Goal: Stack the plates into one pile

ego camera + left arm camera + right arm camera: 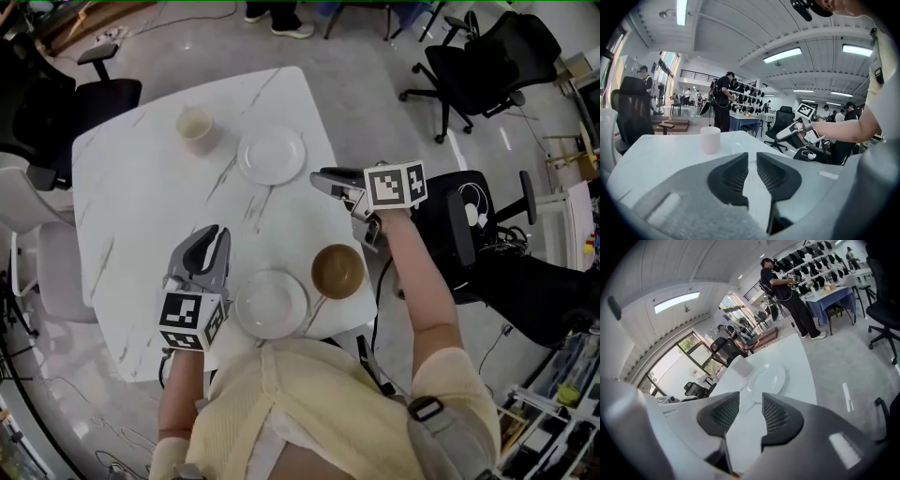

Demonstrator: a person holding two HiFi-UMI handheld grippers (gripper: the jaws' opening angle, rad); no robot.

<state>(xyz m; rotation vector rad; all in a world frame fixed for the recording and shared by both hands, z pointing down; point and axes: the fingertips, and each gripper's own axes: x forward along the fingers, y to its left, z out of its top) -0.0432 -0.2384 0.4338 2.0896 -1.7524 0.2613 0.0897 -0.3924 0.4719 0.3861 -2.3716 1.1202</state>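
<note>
1. Plates unstacked: near plate (271,304) at the near edge of the tabletop (141,206), far plate (271,155) towards its right edge.
2. Left gripper (214,234) just left of the near plate, jaws slightly parted, nothing between.
3. Right gripper (319,178) at the right edge beside the far plate, jaws spread, empty.
4. Bowl (337,270) just right of the near plate.

Head camera: above you, steeply down on table (131,197). Gripper cameras: low; both share cup (710,139), right adds far plate (769,379).
</note>
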